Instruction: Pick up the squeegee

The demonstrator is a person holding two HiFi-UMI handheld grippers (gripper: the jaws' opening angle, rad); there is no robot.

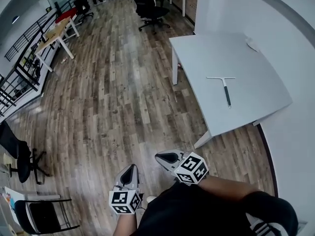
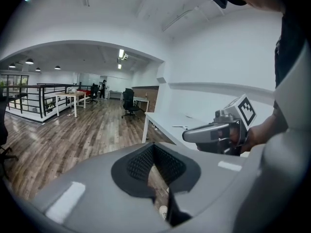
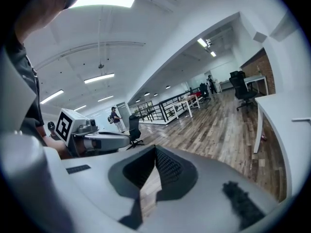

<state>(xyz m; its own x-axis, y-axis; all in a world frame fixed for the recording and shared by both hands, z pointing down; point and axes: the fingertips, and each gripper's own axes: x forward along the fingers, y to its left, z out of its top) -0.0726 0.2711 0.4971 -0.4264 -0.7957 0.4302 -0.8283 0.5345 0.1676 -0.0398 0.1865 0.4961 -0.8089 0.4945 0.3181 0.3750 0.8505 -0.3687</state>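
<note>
Closest to the lens is the person's black-clad torso (image 1: 197, 214), at the bottom of the head view, with both tools held out over the brown wood-plank floor (image 1: 123, 97). On the left, the grey left gripper (image 1: 131, 167) bears a black-and-white marker cube (image 1: 124, 201). Its own view shows the black ribbed pads pressed together at the tips with nothing between them. Just to its right, the grey right gripper (image 1: 165, 157) carries a like cube, and its pads are also pressed together on nothing. Further right and higher in the frame stands the pale grey rectangular surface (image 1: 197, 53) on white legs, set against a white wall (image 1: 290, 43). The T-shaped squeegee (image 1: 227, 92), with a thin pale blade and a slim dark handle, lies flat on that surface toward its near right part. Its blade end points away from the person and its handle end toward them. It is well apart from both grippers, ahead of them and to the right, with a stretch of floor and the surface's near edge between. The right gripper is the nearer of the two. A small white object (image 1: 252, 44) lies by the surface's far right corner.
</note>
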